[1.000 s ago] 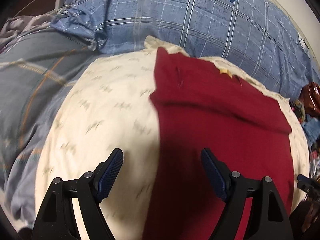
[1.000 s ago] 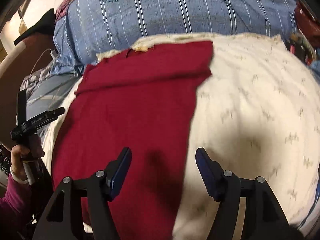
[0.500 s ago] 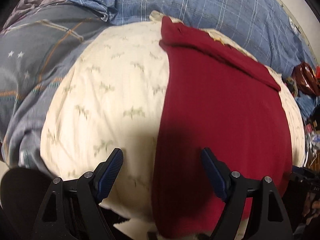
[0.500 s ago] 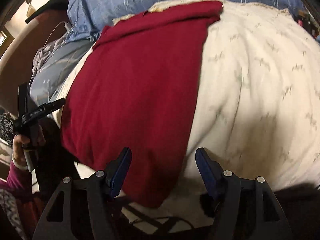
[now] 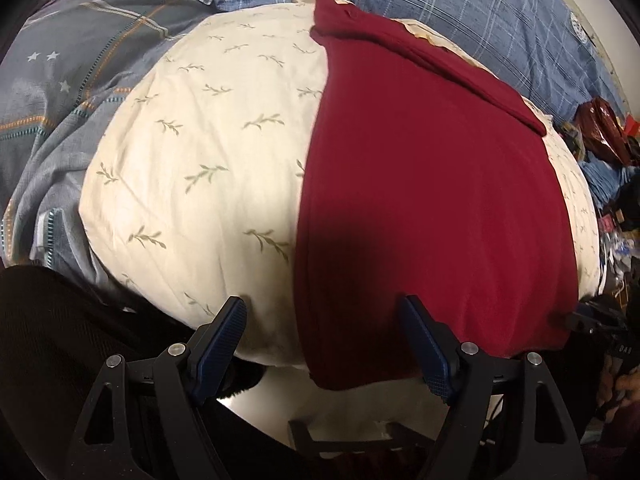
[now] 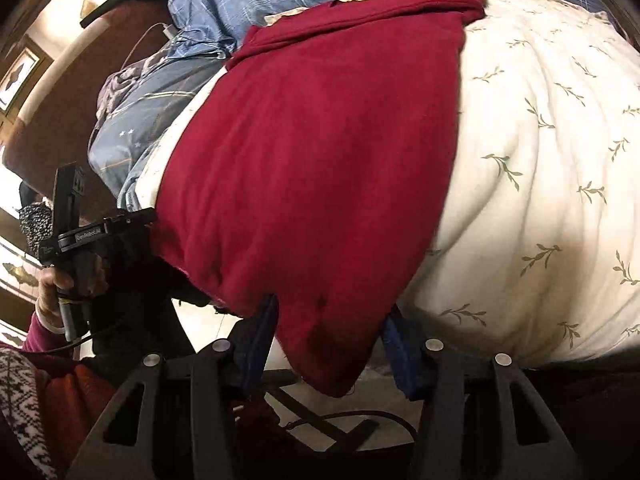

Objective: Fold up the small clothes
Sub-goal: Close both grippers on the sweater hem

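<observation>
Red garment (image 6: 312,168) lies centre frame on the cream pillow (image 6: 540,184). Right gripper (image 6: 328,336) is closing around its bottom corner; left gripper (image 5: 324,340) gapes empty. Bite deep, both layers.

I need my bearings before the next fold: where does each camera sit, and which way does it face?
Left wrist: sits on the left gripper, facing steeply down at the near-left edge of the red garment on the cream pillow; its pads are open with that edge between them.
Right wrist: sits on the right gripper, facing down at the garment's near-right hanging corner, jaws closing around it; the left hand shows at the left.
Shared: garment, pillow, blue bedding.
</observation>
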Motion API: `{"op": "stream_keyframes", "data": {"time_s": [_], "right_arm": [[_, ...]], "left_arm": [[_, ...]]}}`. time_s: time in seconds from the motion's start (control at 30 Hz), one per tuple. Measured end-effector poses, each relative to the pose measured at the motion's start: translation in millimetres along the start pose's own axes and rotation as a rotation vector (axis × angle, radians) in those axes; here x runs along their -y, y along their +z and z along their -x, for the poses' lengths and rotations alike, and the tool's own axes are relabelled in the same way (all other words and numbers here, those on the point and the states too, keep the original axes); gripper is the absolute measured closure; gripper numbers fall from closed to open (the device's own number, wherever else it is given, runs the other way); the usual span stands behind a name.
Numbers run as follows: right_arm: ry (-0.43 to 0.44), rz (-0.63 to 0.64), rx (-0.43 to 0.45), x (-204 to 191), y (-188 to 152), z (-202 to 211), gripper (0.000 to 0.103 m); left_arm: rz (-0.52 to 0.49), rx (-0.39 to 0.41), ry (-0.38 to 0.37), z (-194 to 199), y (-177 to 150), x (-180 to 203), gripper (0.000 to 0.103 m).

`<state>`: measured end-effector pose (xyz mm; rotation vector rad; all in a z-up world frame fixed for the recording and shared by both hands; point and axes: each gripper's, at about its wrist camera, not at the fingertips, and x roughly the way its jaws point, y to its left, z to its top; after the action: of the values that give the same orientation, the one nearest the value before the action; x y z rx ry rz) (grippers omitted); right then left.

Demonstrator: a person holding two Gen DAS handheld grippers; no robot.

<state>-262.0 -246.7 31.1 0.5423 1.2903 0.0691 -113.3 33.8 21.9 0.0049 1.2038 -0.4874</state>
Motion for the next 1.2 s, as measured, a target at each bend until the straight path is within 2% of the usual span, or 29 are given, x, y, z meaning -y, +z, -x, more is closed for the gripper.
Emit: {"op": "stream_keyframes", "data": {"time_s": [0.2,0.33,0.4,0.53,0.6,0.63,0.7,0.73,0.8,1.0,1.13,1.2], "right_arm": [[0.05,-0.045,-0.019,3.8,-4.5,-10.2,0.054],[0.074,-0.033,-0.019,-2.3,-7.4,-14.4,0.054],[0.074,-0.028,-0.032,-4.4,-7.4,-20.3,0.054],[0.073,-0.048,-0.059,-4.3,-7.8,-31.8,0.062],[0.078,-0.039,-0.062,-7.1,-8.0,-33.2,0.069],[0.078,-0.034,-0.058,-8.7,-7.9,-32.4,0.078],[0.097,-0.027,-0.041,-10.6,-6.8,-28.3,0.085],[0.105,-0.023,-0.033,-12.0,-5.7,-26.2,0.087],[0.107,-0.009,-0.011,-14.8,-2.3,-18.2,0.089],[0.171,-0.024,0.126,-12.4,19.9,15.9,0.091],[0.178,-0.05,0.225,-7.1,36.3,28.0,0.091],[0.168,-0.057,0.244,-3.3,41.6,26.8,0.091]], "left_arm": [[0.017,-0.043,-0.045,-16.1,-0.3,2.9,0.027],[0.017,-0.036,-0.055,-21.8,3.1,2.1,0.031],[0.01,-0.037,-0.058,-23.8,4.2,2.4,0.037],[-0.01,-0.032,-0.06,-25.8,3.2,3.7,0.046],[-0.006,-0.033,-0.068,-24.3,0.5,2.2,0.056],[-0.006,-0.035,-0.072,-22.5,-1.1,-1.0,0.06],[-0.011,-0.043,-0.097,-22.1,0.2,-1.2,0.086],[-0.019,-0.05,-0.123,-21.1,1.2,-0.2,0.088],[-0.052,-0.047,-0.124,-16.5,3.5,4.1,0.09],[-0.034,0.012,-0.248,11.8,21.7,0.6,0.091],[-0.04,0.076,-0.265,23.6,37.1,1.8,0.091],[-0.059,0.097,-0.262,26.8,44.3,-0.3,0.091]]}}
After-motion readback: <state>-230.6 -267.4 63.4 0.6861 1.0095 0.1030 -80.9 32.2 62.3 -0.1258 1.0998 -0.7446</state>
